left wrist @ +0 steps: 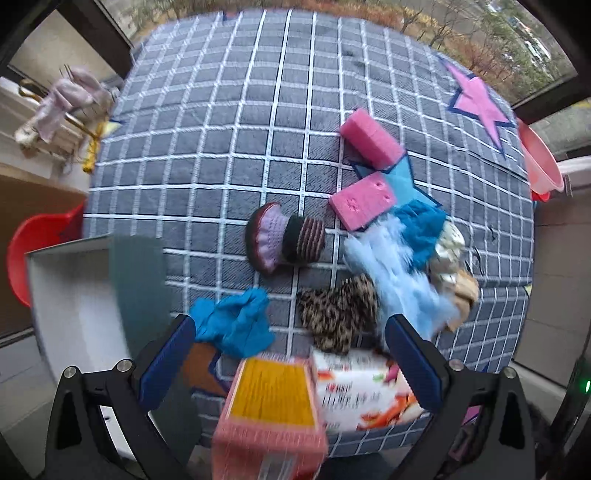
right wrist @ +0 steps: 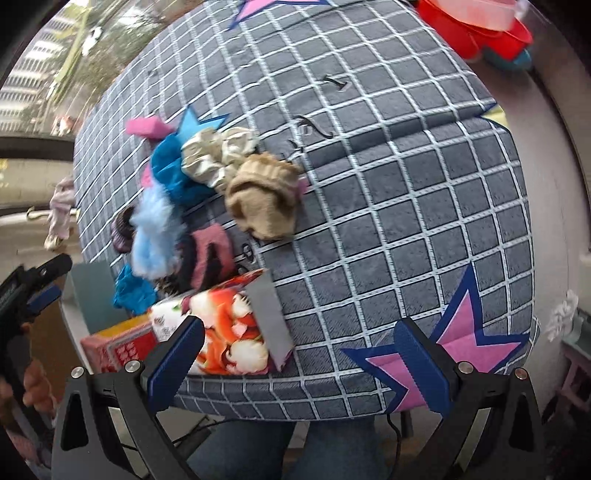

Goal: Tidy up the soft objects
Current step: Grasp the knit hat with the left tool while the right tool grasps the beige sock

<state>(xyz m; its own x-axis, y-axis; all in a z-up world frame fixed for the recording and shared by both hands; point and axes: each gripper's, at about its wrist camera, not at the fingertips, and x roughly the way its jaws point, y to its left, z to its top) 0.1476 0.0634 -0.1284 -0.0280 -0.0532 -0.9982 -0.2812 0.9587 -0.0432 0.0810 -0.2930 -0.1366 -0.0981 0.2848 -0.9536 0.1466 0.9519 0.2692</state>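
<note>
A heap of soft things lies on the grid-patterned table cloth: two pink sponges, a purple and dark knitted piece, a leopard scrunchie, a crumpled blue cloth, and a light blue fluffy piece. The right wrist view shows a tan knitted scrunchie, a cream satin scrunchie and a blue scrunchie. My left gripper is open above two cartons at the near edge. My right gripper is open over the table's front edge, holding nothing.
A pink and yellow carton and a printed carton lie at the near edge. An open white box with a grey-green lid stands at the left. Red basins sit beyond the far corner. The person's legs show below the table.
</note>
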